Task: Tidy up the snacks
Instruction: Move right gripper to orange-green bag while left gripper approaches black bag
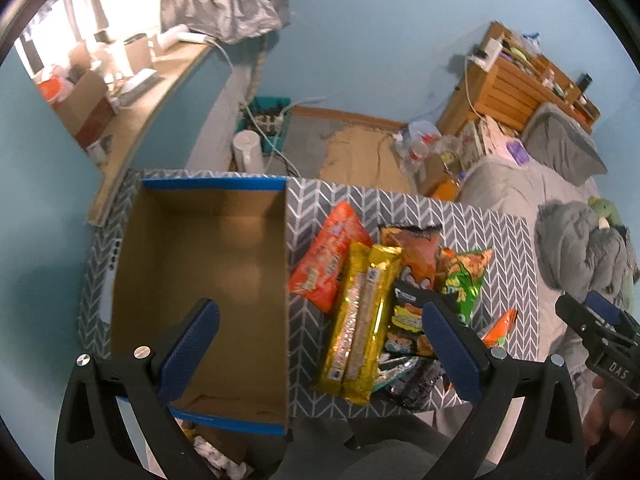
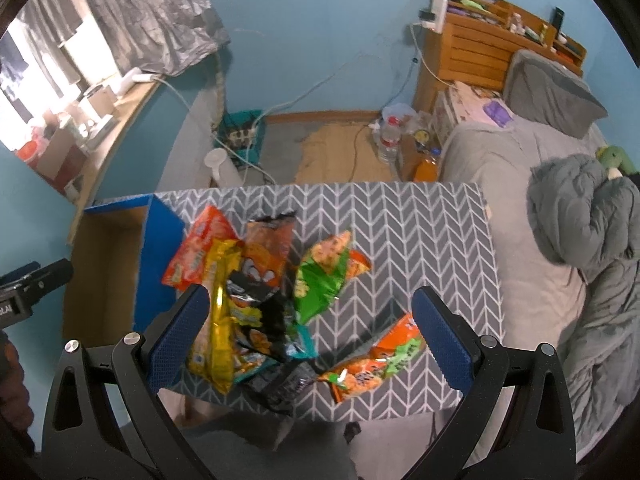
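An empty cardboard box (image 1: 200, 280) with blue edges stands on the left of a grey chevron-patterned table (image 1: 508, 280). Right of it lies a heap of snacks: an orange packet (image 1: 328, 256), two gold biscuit packs (image 1: 360, 320), a green bag (image 1: 464, 280) and dark packets. My left gripper (image 1: 320, 312) hangs open above the box's right wall and the gold packs, holding nothing. My right gripper (image 2: 310, 308) is open over the heap (image 2: 248, 304), with the green bag (image 2: 320, 280) and an orange-green bag (image 2: 376, 364) between its fingers' spread, untouched.
A bed with grey bedding (image 2: 520, 200) runs along the table's right side. A wooden headboard shelf (image 2: 480, 40) stands at the back. Bottles and cables (image 2: 392, 136) clutter the floor behind the table. A window ledge (image 1: 132, 92) with boxes is at the left.
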`<move>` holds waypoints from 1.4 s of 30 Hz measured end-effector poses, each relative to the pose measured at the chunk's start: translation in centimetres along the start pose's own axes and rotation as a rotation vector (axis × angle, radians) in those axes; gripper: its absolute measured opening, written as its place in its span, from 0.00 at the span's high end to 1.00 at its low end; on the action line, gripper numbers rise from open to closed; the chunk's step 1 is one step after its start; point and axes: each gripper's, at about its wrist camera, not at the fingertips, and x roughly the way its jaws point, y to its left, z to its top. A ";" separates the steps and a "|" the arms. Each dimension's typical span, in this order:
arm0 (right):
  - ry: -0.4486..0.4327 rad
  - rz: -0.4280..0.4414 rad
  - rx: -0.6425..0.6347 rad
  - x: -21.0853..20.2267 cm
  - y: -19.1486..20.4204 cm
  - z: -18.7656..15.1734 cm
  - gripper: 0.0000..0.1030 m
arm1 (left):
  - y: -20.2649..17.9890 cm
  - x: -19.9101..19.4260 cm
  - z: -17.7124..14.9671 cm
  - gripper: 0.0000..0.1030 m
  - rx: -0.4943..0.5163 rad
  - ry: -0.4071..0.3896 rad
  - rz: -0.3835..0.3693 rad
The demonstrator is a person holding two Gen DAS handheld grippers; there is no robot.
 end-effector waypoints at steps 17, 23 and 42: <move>0.101 -0.088 0.121 3.9 -7.0 -3.7 0.02 | -3.7 6.3 -0.1 0.00 0.071 0.125 -0.041; 0.158 -0.084 0.176 6.4 -8.8 -5.4 0.03 | -4.6 8.5 -0.2 0.00 0.084 0.150 -0.043; 0.293 -0.072 0.324 14.2 -12.1 -9.0 0.06 | -9.5 14.1 -2.9 0.00 0.108 0.237 -0.100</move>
